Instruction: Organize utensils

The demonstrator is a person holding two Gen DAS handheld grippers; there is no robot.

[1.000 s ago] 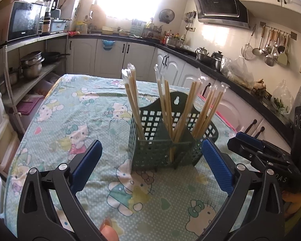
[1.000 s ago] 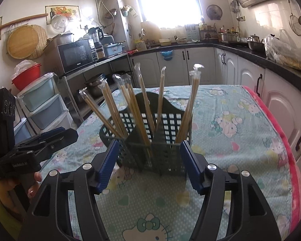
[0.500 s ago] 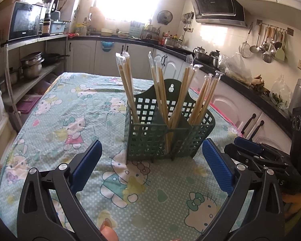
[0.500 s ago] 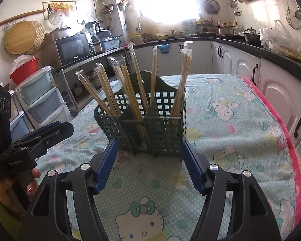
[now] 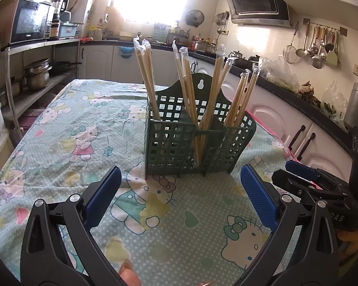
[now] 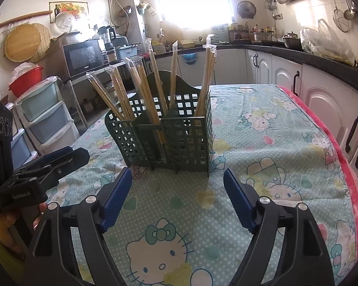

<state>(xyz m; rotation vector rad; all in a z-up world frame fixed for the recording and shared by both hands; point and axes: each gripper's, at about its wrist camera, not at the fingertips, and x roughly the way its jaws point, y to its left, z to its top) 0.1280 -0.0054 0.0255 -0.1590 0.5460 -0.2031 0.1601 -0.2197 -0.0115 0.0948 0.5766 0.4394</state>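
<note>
A dark green lattice utensil holder [image 5: 169, 143] with three compartments stands upright on the table; it also shows in the right wrist view [image 6: 186, 138]. Several plastic-wrapped wooden chopstick pairs [image 5: 145, 76] stand in its compartments, leaning outward [image 6: 207, 76]. My left gripper [image 5: 179, 181] is open and empty, a short way in front of the holder. My right gripper [image 6: 177, 178] is open and empty, just short of the holder's front. The right gripper's fingers [image 5: 303, 174] show at the right of the left wrist view, and the left gripper's fingers [image 6: 59, 160] show at the left of the right wrist view.
The table wears a pale green Hello Kitty cloth [image 5: 71, 124] with a pink edge [image 6: 331, 138] on the right. White cabinets [image 6: 322, 100] and a dark counter run along the right. A shelf with pots [image 5: 35, 74] and plastic drawers [image 6: 45, 119] stand on the left.
Both grippers have drawn back from the holder and risen a little, so it now looks smaller and farther off. Both have stayed open. The holder and chopsticks have not moved.
</note>
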